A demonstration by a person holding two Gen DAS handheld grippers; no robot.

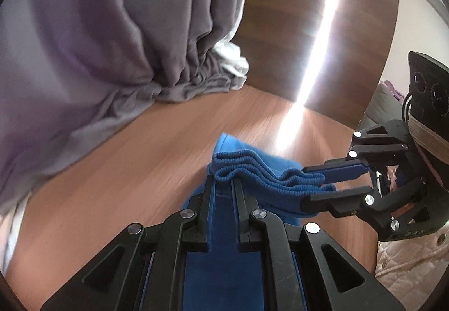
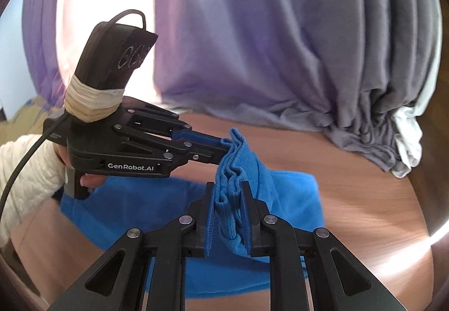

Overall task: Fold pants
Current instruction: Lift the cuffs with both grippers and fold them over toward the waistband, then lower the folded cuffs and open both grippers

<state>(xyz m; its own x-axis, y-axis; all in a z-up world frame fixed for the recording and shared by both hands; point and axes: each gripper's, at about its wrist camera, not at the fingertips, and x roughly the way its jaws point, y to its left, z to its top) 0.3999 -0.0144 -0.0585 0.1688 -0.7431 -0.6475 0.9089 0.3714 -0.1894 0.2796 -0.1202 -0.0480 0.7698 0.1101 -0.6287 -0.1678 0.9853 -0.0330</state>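
both tongs, left tongs (image 1: 221, 184) and right tongs (image 2: 227, 193), pinch the ribbed waistband of the blue pants (image 2: 280, 193) above the desk (image 1: 112, 170), near the grey curtain (image 1: 112, 44).

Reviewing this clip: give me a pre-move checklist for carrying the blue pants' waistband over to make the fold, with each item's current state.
1. Left gripper clamped on the ribbed waistband: ok, band pinched between its fingers.
2. Right gripper clamped on the same band: ok, bunched ribbing sits between its pads.
3. Waistband taut between the two grips: not ok, it sags and wrinkles.
4. Blue pants free of the grey curtain: ok, bare wood lies between them.
5. Wooden surface ahead free of obstacles: ok where visible.
6. Pant legs lying flat and aligned: cannot tell, mostly hidden under the grippers.
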